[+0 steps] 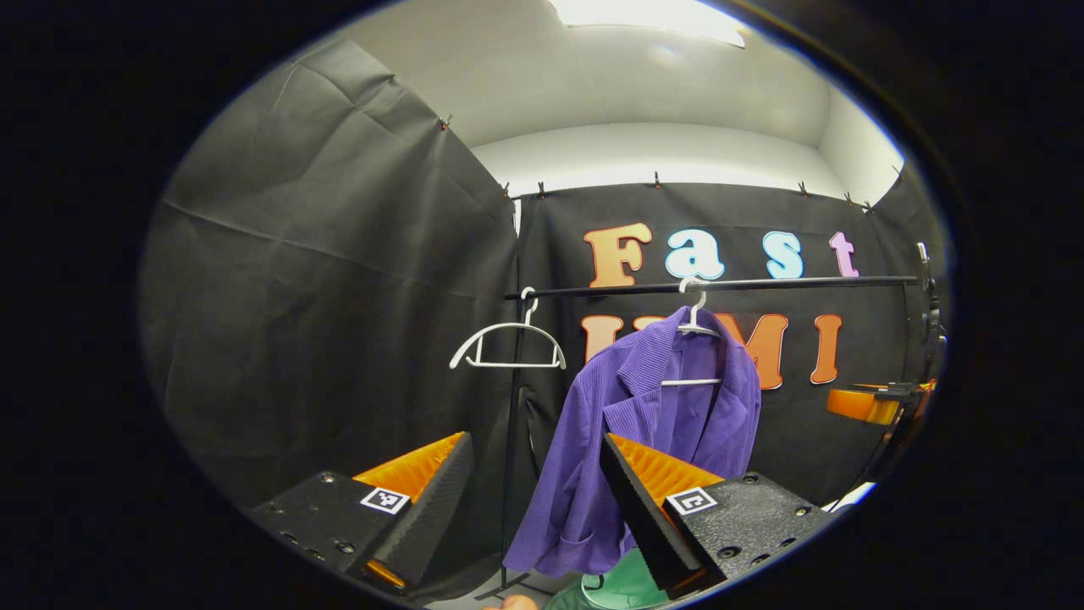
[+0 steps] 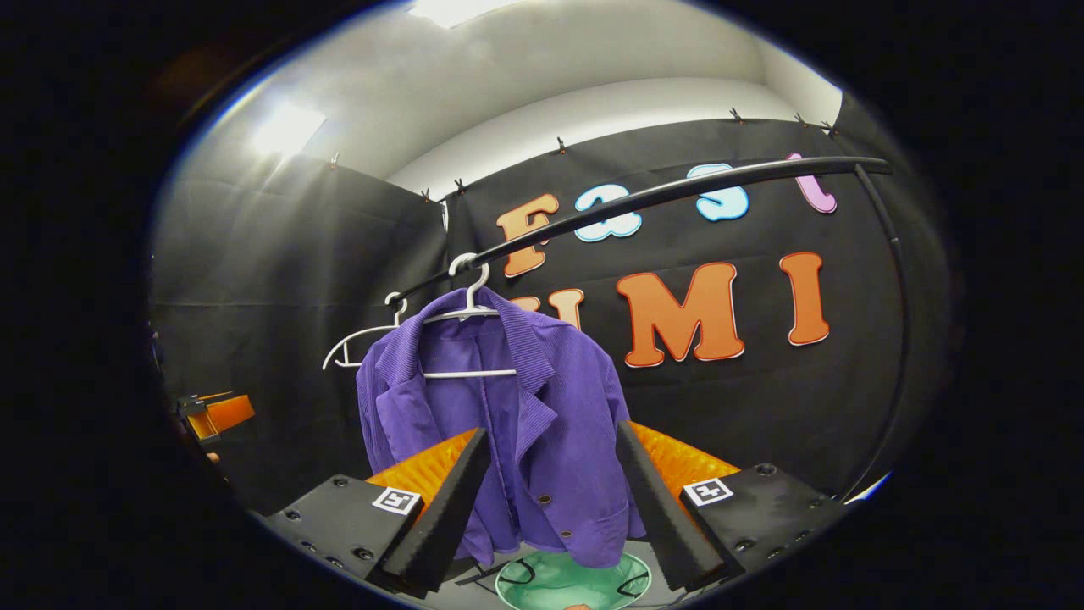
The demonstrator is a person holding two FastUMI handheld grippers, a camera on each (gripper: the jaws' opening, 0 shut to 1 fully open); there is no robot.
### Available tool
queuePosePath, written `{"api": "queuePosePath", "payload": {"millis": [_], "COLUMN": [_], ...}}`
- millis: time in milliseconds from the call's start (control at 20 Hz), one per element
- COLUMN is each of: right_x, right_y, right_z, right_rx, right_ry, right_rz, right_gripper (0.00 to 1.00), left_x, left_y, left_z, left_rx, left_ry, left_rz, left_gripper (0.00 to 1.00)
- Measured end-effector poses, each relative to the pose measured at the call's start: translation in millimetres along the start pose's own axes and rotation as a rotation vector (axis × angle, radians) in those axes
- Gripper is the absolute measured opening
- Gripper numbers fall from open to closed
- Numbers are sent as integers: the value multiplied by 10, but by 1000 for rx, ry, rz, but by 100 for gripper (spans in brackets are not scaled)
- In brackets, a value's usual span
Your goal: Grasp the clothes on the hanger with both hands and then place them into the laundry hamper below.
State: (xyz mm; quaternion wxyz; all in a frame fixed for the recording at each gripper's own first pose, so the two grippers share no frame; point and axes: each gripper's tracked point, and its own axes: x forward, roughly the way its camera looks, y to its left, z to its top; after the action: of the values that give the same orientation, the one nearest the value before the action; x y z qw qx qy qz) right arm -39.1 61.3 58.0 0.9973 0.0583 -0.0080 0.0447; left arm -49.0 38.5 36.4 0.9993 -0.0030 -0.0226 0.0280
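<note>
While jaws stand wide apart on both grippers, touching nothing, purple jacket (image 2: 508, 424) hangs on hanger (image 2: 467, 326)

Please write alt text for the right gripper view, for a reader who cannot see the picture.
A purple jacket hangs on a white hanger from a black rail, straight ahead of the open right tongs, which touch nothing. A green hamper stands below the jacket, and an empty white hanger hangs behind it.

Left gripper (image 1: 538, 462) jaws apart, nothing between. Purple jacket (image 1: 652, 424) on hanger (image 1: 696, 326) at 1 o'clock; bare hanger (image 1: 508, 343) at 11; green hamper (image 1: 622, 589) below jacket.
</note>
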Motion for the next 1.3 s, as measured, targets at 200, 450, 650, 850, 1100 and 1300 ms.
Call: {"api": "queuePosePath", "payload": {"millis": [200,450,650,850,1100,1300], "right_x": [291,552,772,1069,1490,1839], "right_y": [31,34,47,156,169,199], "right_z": [-110,-284,-429,-631,-849,-1121], "right_rx": [-28,-19,-24,-38,-40,40], "right_ry": [-8,7,12,36,61,116], "right_rz": [9,16,20,53,54,71], "right_gripper": [98,97,100,98,96,87], "left_x": [248,564,827,1106,1390,1549], "left_y": [-347,-735,-1009,-1232,-1260,-1250], "left_z": [-170,-517,-834,-1083,-1206,-1300], "left_rx": [-8,-22,-51,-80,-84,-73], "left_ry": [38,104,168,191,190,205], "left_rz": [-70,-148,-208,-239,-194,-161], "left_gripper": [95,92,95,96,96,91]}}
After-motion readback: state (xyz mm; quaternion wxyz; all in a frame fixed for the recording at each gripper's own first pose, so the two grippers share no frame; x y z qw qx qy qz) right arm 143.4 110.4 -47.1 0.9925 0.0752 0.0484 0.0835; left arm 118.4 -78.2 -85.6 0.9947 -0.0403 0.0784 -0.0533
